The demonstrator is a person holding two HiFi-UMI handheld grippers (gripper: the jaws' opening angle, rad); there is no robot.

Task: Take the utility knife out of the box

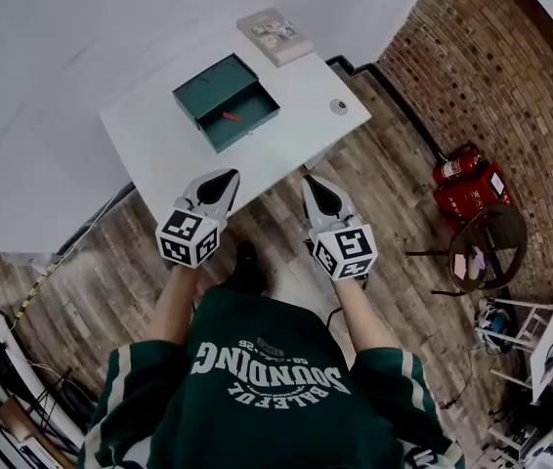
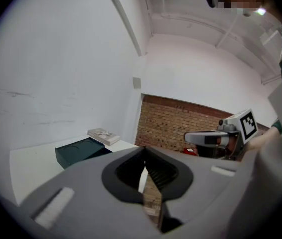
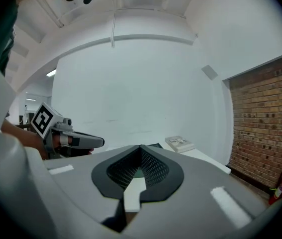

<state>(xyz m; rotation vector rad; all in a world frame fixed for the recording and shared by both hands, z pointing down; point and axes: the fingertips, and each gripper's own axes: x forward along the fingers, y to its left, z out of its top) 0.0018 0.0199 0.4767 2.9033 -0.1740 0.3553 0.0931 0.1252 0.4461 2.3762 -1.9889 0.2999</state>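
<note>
White table (image 1: 301,96): utility knife (image 1: 231,117) in box (image 1: 208,84), lengthwise left-right.

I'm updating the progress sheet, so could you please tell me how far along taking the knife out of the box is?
Done: the box on the table already stands open. In hand: nothing; the left gripper and right gripper hover near the table's front edge, jaws shut and empty. Left: reach in, grip the red knife lying inside and lift it out.
</note>
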